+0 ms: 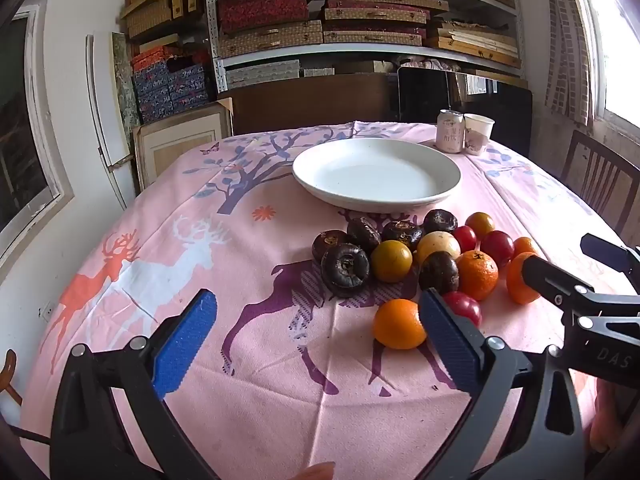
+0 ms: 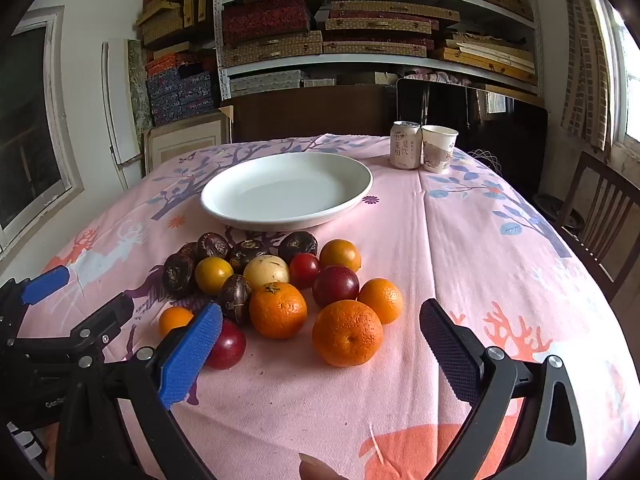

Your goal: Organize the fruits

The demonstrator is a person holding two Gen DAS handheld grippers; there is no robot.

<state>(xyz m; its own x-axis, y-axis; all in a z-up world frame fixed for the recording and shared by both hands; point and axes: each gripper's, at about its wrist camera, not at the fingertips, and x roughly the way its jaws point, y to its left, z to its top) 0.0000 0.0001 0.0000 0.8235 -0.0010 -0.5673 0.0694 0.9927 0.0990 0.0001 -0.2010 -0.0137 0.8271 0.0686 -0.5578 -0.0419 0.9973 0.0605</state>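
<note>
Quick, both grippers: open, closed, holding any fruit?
Left gripper: open, holding nothing.
Right gripper: open, holding nothing; the oranges lie on the cloth.

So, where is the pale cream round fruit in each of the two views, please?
Left wrist view: the pale cream fruit is right of centre, in the middle of the pile.
Right wrist view: the same fruit is left of centre, behind an orange.
Shared landmark: the white plate lies just beyond the pile in both.

Left tongs (image 1: 316, 316) stand wide open above the counter (image 1: 260, 400); empty white plate (image 1: 376, 174) sits behind the fruit pile (image 1: 416, 256); right tongs (image 1: 568, 264) enter beside the oranges.
</note>
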